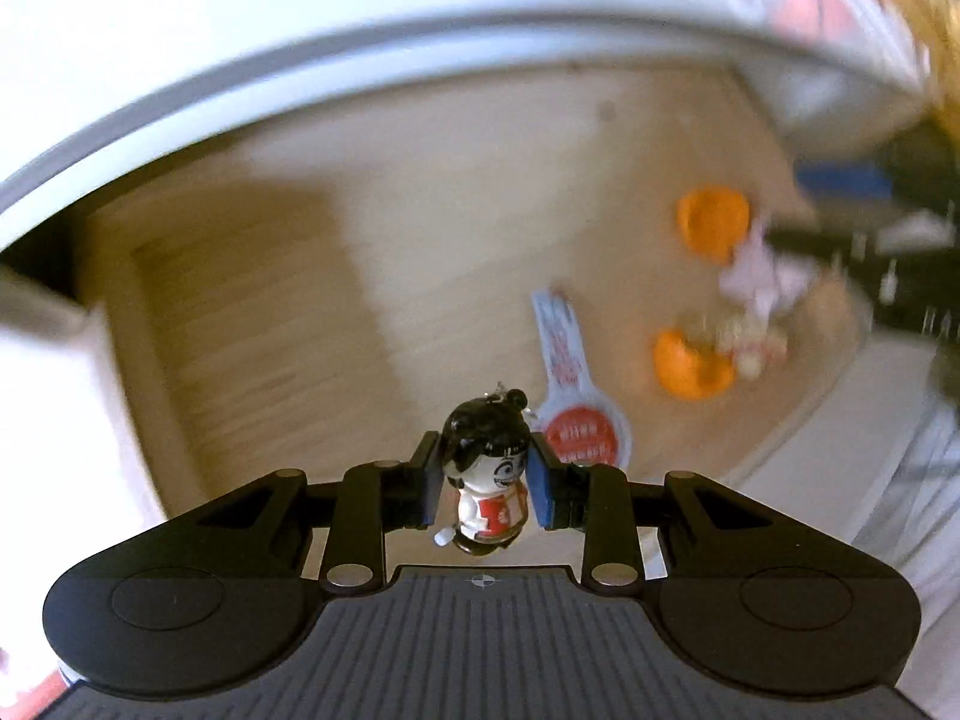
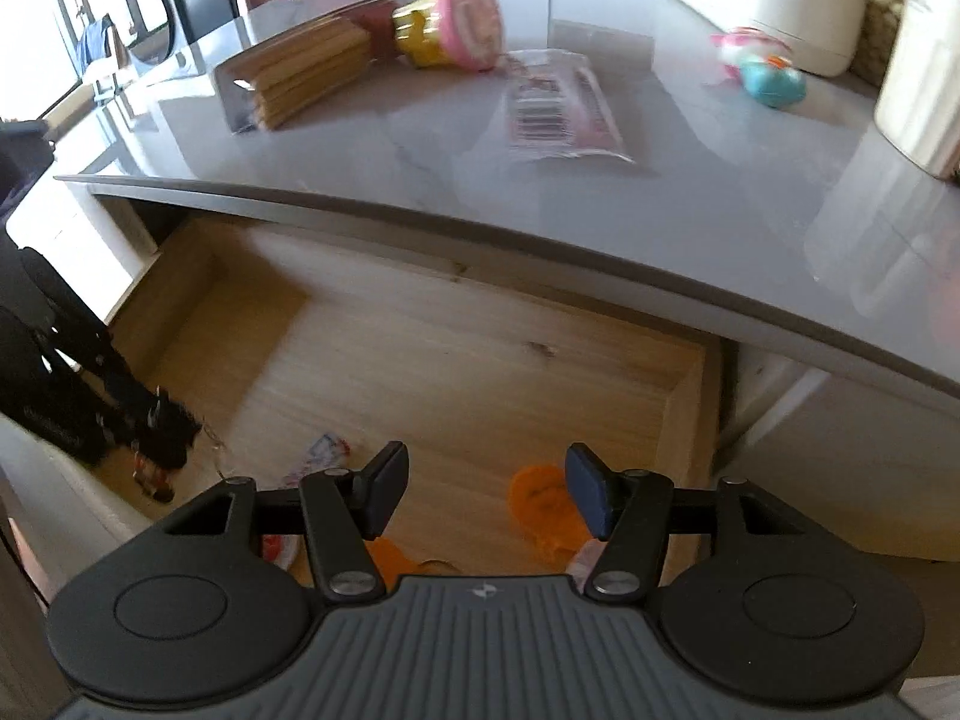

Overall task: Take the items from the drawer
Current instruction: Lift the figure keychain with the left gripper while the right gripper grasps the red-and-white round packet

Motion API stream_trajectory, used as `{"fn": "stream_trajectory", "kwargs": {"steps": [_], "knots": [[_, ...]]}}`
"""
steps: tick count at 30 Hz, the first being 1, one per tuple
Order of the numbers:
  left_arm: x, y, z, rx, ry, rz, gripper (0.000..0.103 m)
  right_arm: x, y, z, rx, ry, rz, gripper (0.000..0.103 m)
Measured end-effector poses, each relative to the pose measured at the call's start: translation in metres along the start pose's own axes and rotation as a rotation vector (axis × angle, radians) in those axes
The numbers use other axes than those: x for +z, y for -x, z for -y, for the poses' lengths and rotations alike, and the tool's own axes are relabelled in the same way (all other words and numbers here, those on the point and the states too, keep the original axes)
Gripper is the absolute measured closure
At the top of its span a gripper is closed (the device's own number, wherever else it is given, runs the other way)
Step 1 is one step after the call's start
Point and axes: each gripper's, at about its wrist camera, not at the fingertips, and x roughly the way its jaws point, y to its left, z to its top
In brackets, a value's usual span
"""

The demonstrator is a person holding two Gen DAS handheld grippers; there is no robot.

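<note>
- Left gripper (image 1: 485, 489) was pinching a small toy figure (image 1: 487, 480) with black hair and a red-and-white body, its blue pads pressed against both sides of the toy, above the open wooden drawer (image 1: 300, 312).
- Right gripper (image 2: 485, 495) hung over the drawer with its jaws spread wide and nothing between them.
- Down on the drawer floor lay an orange piece (image 2: 540, 507) just under the right gripper, and a white tag with a red round end (image 1: 576, 396) beside the figure.
- Two orange shapes (image 1: 714, 228) and some pale bits showed near the drawer's right side, too blurred to name.
- Up on the grey countertop (image 2: 420, 156) sat a pink-and-yellow toy (image 2: 456, 21), a flat packet with a barcode (image 2: 558, 108), a stack of wooden sticks (image 2: 300, 69) and a teal-and-pink toy (image 2: 762, 72).
</note>
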Motion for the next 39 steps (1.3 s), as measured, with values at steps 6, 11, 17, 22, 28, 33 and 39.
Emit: {"fn": "stream_trajectory", "kwargs": {"steps": [6, 11, 17, 22, 28, 33, 39], "knots": [[0.011, 0.009, 0.005, -0.01, -0.001, 0.106, 0.07, 0.029, -0.027, -0.039, 0.112, -0.049, -0.225, 0.038], [0.007, 0.026, -0.017, -0.019, 0.108, 0.153, 0.07, 0.035, -0.07, -0.082, 0.15, -0.071, -0.457, 0.038], [0.0, 0.02, -0.019, -0.067, 0.097, 0.203, 0.07, 0.038, -0.112, -0.104, 0.104, -0.149, -0.612, 0.038], [-0.005, 0.023, -0.012, -0.105, 0.057, 0.229, 0.07, 0.037, -0.132, -0.114, 0.05, -0.135, -0.699, 0.038], [-0.003, 0.039, -0.01, -0.167, -0.021, 0.233, 0.07, 0.028, -0.147, -0.116, 0.058, -0.144, -0.78, 0.038], [0.003, 0.029, -0.01, -0.167, -0.051, 0.187, 0.07, 0.022, -0.145, -0.117, 0.1, -0.133, -0.777, 0.042], [0.008, 0.022, -0.019, -0.124, -0.059, 0.13, 0.07, 0.025, -0.098, -0.119, 0.122, -0.047, -0.606, 0.043]]}}
